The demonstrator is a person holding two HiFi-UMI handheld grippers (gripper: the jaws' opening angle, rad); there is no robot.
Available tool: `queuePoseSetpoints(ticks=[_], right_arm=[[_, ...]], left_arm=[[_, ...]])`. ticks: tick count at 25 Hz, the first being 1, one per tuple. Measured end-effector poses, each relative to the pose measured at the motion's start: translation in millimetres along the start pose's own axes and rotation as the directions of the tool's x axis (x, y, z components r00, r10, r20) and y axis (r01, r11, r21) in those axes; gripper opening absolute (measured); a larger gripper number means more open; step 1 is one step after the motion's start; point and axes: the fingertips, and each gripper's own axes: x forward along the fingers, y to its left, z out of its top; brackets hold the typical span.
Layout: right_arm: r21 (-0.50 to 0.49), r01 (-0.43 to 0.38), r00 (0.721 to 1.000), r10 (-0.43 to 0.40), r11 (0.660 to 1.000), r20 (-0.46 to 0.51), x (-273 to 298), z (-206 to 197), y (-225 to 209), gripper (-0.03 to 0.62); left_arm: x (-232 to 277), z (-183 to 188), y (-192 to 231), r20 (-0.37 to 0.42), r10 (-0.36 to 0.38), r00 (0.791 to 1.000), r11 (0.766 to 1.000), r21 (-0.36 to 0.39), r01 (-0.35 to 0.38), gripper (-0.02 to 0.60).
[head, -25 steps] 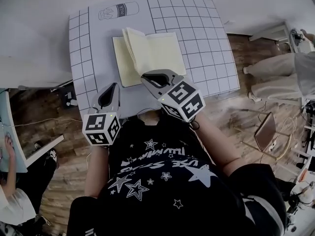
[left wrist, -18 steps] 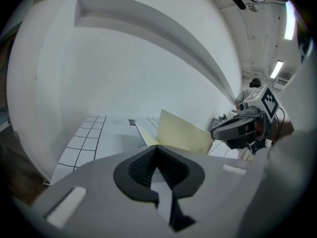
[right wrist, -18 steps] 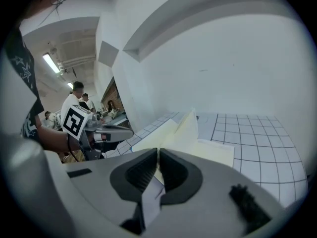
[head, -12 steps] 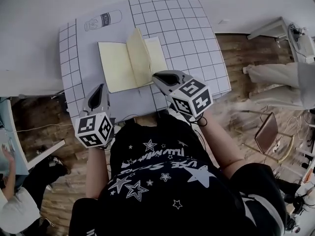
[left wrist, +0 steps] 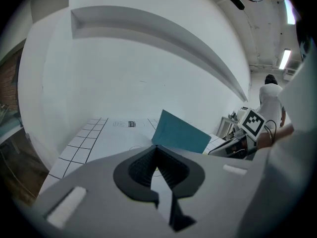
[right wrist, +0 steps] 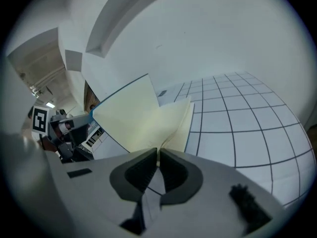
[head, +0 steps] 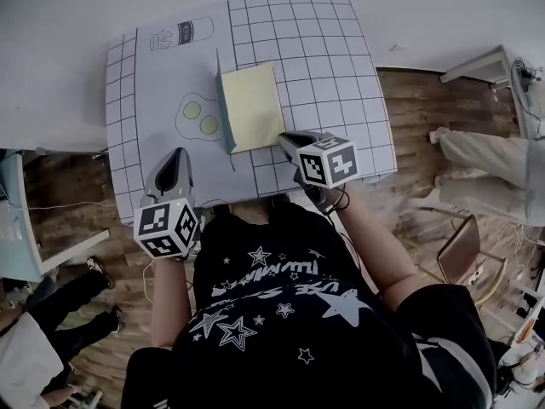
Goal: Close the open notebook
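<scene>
Head view: the notebook (head: 254, 105) is lying mid-mat (head: 332, 58), its cream pages facing up and its left cover (head: 220, 92) standing nearly upright along the spine, so it is only half closed. An egg drawing (head: 200, 118) is showing on the mat just left of the cover. The right gripper (head: 288, 137) is resting at the notebook's near right corner. Its jaws are pressing together, and it cannot be told whether they are pinching a page. The left gripper (head: 176, 156) is hovering over the mat's near left part, apart from the notebook, with its jaws clenched on nothing. In the left gripper view the cover's teal outside (left wrist: 179, 133) is facing that gripper.
</scene>
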Motion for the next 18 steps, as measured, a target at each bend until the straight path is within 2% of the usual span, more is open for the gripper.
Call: queuePoseSetpoints(ticks=[5, 7, 12, 15, 18], right_arm=[[0.016, 0.012, 0.997, -0.011, 1.0, -0.072, 7, -14, -16, 0.028], [0.015, 0.007, 0.998, -0.006, 1.0, -0.067, 5, -14, -18, 0.029], [-0.058, 0.012, 0.997, -0.007, 0.998, 0.074, -21, 22, -11, 0.031], [-0.128, -0.016, 0.983, 0.039, 0.992, 0.177, -35, 53, 1, 0.03], [-0.192, -0.082, 0.98, 0.114, 0.978, 0.163, -28, 58, 15, 0.029]], left_arm=[[-4, -12, -9, -0.012, 0.038, 0.999, 0.999, -0.025, -0.038, 0.009], [-6, -17, -13, -0.017, 0.048, 0.999, 0.998, -0.033, -0.049, 0.009], [-8, -23, -17, -0.013, 0.073, 0.997, 0.996, -0.058, -0.073, 0.009], [-6, -19, -22, 0.007, 0.08, 0.997, 0.994, -0.069, -0.08, 0.009], [-4, -14, -28, 0.018, 0.078, 0.997, 0.995, -0.065, -0.076, 0.009]])
